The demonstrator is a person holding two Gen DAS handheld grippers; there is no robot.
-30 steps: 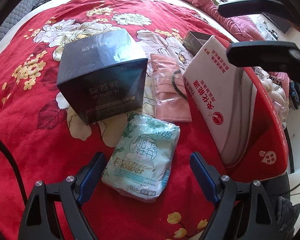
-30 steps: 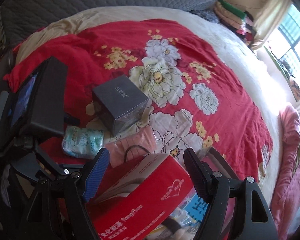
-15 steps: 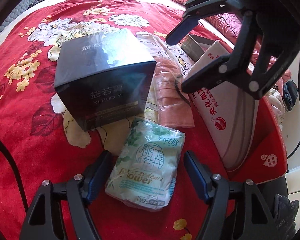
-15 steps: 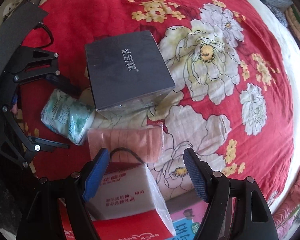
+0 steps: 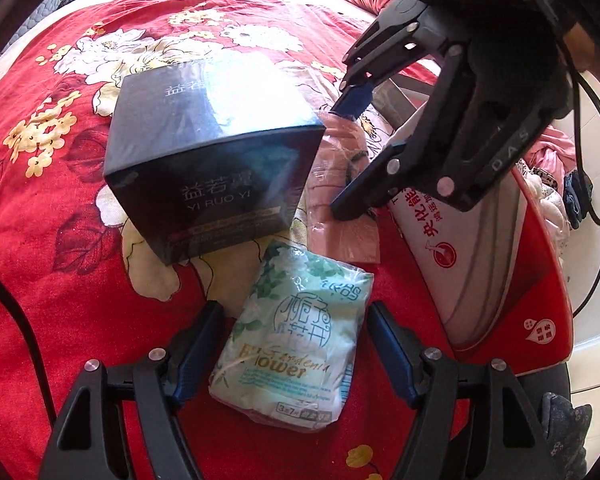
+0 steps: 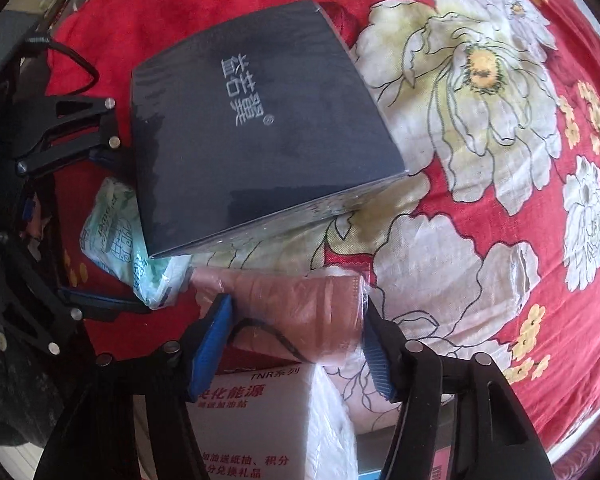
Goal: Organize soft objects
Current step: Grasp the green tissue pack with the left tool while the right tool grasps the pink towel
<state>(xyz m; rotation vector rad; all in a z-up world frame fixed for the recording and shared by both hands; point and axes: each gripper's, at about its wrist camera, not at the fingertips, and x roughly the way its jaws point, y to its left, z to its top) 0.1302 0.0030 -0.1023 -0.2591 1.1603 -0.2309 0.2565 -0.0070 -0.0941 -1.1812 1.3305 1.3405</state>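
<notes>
Item: pink cloth pack [image 6: 296,312], on the bed at 6 o'clock of the dark box [image 6: 256,128].

Right gripper [image 6: 296,344]: jaws just closing, astride it, contact unclear. Close squarely, clear of the black loop.

Left gripper [image 5: 292,356]: half-open astride the tissue pack [image 5: 296,344].

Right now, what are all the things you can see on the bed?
Bedspread: one, red with white and yellow flowers, under everything.
Dark box: one, black, middle of the bedspread.
Tissue pack: one, pale green and white, in front of the dark box.
Pink packet: one, pink in clear wrap, beside the dark box.
Carton: one, red and white, at the bed's edge.
Left gripper: one, black with blue pads, astride the tissue pack.
Right gripper: one, same colours, jaws just closing around the pink packet.
</notes>
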